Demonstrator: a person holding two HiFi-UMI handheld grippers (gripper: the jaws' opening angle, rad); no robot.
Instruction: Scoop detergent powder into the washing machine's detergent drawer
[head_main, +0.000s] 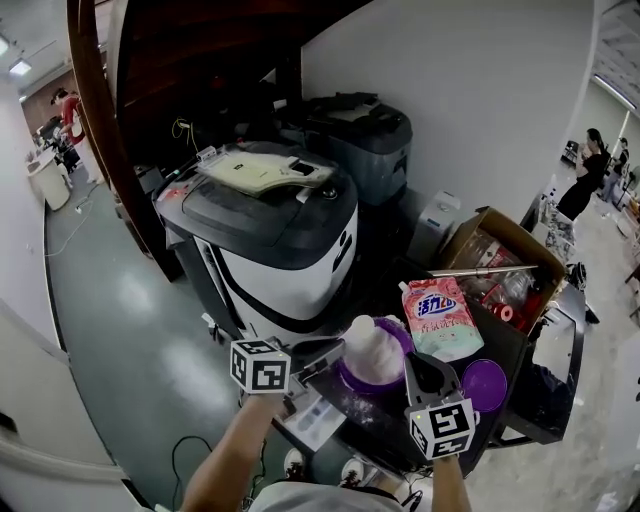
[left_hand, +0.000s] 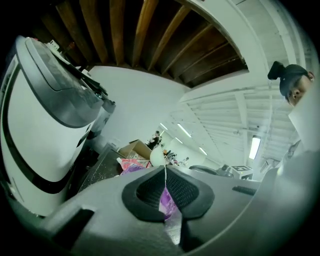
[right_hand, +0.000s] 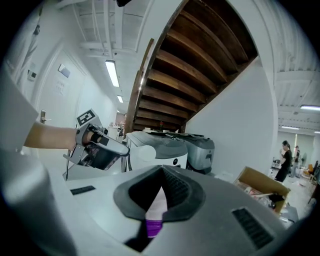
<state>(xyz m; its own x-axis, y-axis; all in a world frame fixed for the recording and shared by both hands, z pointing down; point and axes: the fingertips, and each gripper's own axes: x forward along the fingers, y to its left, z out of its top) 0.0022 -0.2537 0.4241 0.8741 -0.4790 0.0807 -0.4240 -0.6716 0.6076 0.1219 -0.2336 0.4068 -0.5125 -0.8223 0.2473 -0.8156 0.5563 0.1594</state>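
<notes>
The left tongs (head_main: 336, 362) and right tongs (head_main: 413, 364) are both clamped on what looks like the purple detergent tub (head_main: 365, 380), at 5 o'clock from the washing machine (head_main: 270, 235), so uneven pulling could tip it and spill its white heap (head_main: 372, 345) on the tabletop (head_main: 372, 425).

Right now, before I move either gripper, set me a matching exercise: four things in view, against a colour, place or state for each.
Things:
1. washing machine
2. detergent pouch
3. purple tub
4. cardboard box

Descriptions:
A. open, at the far right
B. pink and white
C. gripped by the left gripper and the right gripper
D. black and white, straight ahead

Pairs: 1-D, 2-B, 3-C, 4-A.
</notes>
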